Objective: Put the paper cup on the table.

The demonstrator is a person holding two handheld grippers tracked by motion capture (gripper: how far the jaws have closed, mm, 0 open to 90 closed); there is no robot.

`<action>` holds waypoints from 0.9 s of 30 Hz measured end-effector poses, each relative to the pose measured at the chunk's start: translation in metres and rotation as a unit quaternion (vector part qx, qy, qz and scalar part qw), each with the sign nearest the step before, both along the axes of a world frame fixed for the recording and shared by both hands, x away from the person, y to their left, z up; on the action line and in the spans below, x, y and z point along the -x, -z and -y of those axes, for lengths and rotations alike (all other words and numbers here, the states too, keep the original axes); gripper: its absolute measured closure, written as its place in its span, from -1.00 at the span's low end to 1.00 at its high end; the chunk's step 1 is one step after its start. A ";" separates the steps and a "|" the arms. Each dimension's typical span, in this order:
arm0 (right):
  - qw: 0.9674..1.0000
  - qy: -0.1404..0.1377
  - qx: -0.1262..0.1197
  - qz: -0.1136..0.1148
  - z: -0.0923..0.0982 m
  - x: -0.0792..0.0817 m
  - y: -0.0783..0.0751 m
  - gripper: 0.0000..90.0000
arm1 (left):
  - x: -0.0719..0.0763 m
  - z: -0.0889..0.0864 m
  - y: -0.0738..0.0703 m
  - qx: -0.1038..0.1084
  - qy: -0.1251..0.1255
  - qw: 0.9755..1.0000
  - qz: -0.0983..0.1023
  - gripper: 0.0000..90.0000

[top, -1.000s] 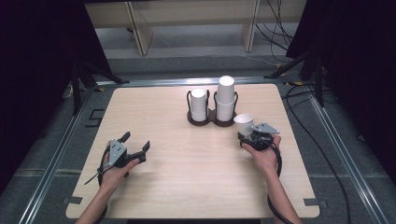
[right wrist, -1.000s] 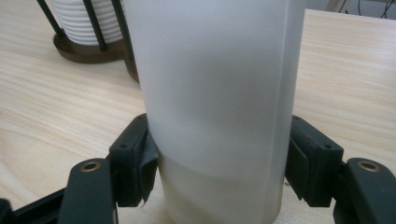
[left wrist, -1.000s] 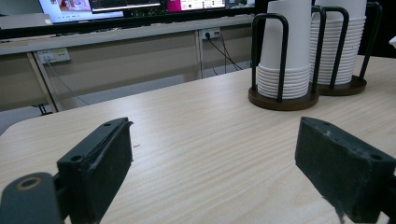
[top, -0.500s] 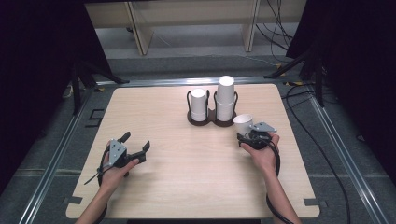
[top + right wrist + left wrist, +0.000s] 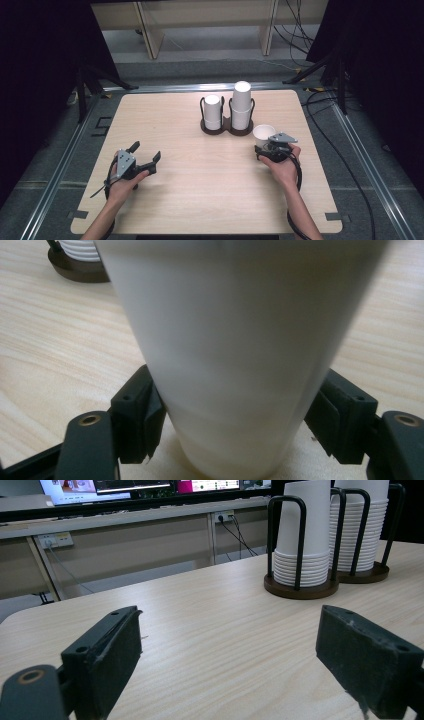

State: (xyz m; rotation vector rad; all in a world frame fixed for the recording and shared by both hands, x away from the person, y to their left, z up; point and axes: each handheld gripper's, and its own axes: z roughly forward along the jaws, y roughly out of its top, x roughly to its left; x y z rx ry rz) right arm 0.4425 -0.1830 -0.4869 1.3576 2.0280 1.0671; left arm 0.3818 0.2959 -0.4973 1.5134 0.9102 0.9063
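We are working at a pale wood-grain table (image 5: 200, 200) with rounded corners, ringed by a metal frame, grey floor and dark curtains. Our right gripper (image 5: 235, 432) is sitting at the table's right side with a single white paper cup (image 5: 235, 340) standing upright, mouth up, between its jaws. Those jaws have just been opening. In the right gripper view the left pad is lying right at the cup's wall, while a thin gap is showing beside the right pad, so we are reading the cup as let go and standing on the wood. From above, the same cup (image 5: 263, 134) is resting just in front of our right hand (image 5: 280, 167), close to the holder. Its smooth, tapering wall is blurring up close, its rim is running off the top edge, and it is blocking nearly all of what lies beyond it.

Our left gripper (image 5: 142, 156) is resting low at the table's left side, well apart from the cups, its black foam-faced jaws spread wide with nothing between them.

Farther out, a dark double cup holder (image 5: 227, 129) with a round brown base and thin black wire loops is standing at the table's far middle. It is holding two stacks of white cups, the right stack (image 5: 241, 107) taller than the left stack (image 5: 212, 111). In the left gripper view their ribbed nested rims are showing, with the tops cut off. Behind them a pale bench (image 5: 150, 535), a wall socket and cables are showing.
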 end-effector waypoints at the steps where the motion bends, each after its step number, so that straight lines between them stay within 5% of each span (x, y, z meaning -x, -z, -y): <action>1: 1.000 0.005 -0.004 -0.003 0.000 0.001 0.001 -0.35 | 0.000 0.000 0.000 0.002 0.001 1.000 0.002 -0.76; 12: 1.000 0.021 -0.010 0.001 0.000 0.004 0.000 -0.66 | 0.000 0.001 0.002 0.000 0.003 1.000 0.000 -0.76; 21: 1.000 0.013 -0.005 0.009 0.006 0.016 -0.006 -0.67 | -0.002 0.001 0.003 0.002 0.006 1.000 0.010 -0.77; 23: 0.999 0.032 -0.018 0.004 0.006 0.023 -0.008 -0.67 | 0.000 0.000 0.001 -0.006 0.001 1.000 -0.001 -0.76; 27: 1.000 0.019 -0.011 0.014 0.012 0.028 -0.010 -0.67 | 0.000 0.000 0.001 -0.009 0.003 1.000 -0.001 -0.76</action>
